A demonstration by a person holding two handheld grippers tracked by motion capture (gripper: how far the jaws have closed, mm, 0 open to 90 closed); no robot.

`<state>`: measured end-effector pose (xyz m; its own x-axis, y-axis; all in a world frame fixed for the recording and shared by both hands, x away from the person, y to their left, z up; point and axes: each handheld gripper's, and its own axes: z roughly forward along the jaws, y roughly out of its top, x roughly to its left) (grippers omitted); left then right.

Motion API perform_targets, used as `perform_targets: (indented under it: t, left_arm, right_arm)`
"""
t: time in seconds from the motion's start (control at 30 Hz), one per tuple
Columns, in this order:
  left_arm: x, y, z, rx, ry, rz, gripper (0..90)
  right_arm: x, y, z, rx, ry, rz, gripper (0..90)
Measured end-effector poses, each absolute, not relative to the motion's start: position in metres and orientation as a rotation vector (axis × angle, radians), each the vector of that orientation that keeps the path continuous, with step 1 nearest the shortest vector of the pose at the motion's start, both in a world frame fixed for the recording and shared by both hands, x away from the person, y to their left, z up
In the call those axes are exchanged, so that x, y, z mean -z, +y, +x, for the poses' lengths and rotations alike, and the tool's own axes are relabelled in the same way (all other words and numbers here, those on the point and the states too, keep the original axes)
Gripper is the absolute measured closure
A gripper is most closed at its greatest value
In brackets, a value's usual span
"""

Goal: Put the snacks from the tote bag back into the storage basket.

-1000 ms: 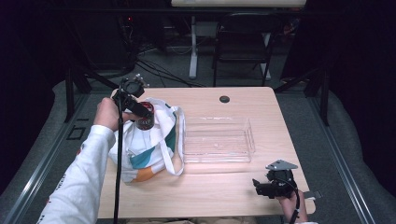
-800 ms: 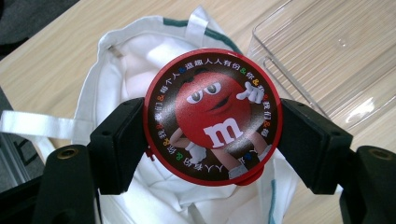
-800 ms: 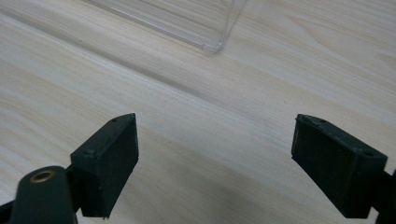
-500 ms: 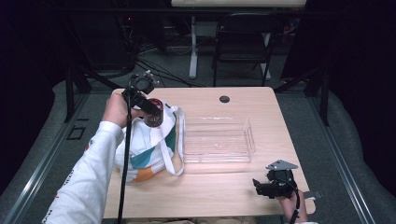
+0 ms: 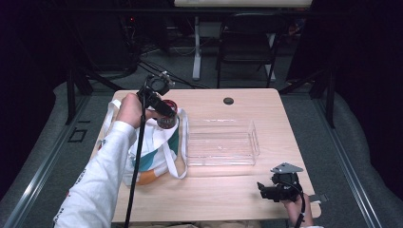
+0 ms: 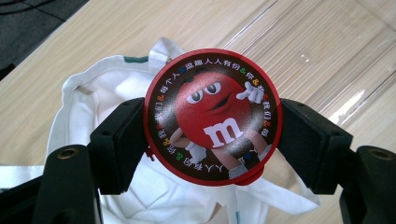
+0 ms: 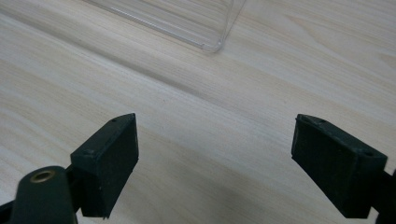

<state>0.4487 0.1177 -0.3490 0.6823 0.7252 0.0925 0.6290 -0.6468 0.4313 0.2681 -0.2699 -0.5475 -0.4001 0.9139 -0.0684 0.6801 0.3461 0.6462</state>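
Left gripper (image 6: pixel 212 140) clamped on a round red candy tin (image 6: pixel 212 116) held above the mouth of the white tote bag (image 5: pixel 152 147), just beside the clear tray (image 5: pixel 221 145); right gripper (image 7: pixel 215 163) gapes wide over bare table (image 7: pixel 196 107).

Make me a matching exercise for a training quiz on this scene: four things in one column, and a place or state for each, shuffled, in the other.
Things:
1. round red M&M's tin
2. white tote bag
3. clear plastic tray
4. right gripper

Places or states:
A. lies empty at the table's middle
B. jaws open above bare tabletop
C. clamped between the left gripper's jaws
D. slumped on the table's left side, mouth open

Pairs: 1-C, 2-D, 3-A, 4-B
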Motion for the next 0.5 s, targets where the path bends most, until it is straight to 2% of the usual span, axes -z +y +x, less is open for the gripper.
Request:
perform_targets:
  t: [0.5]
  left_arm:
    - [0.352,0.091,0.451,-0.331,0.994,2.558,27.2]
  right_arm:
    - [0.547,-0.27,0.268,-0.75,2.19,1.399,14.4]
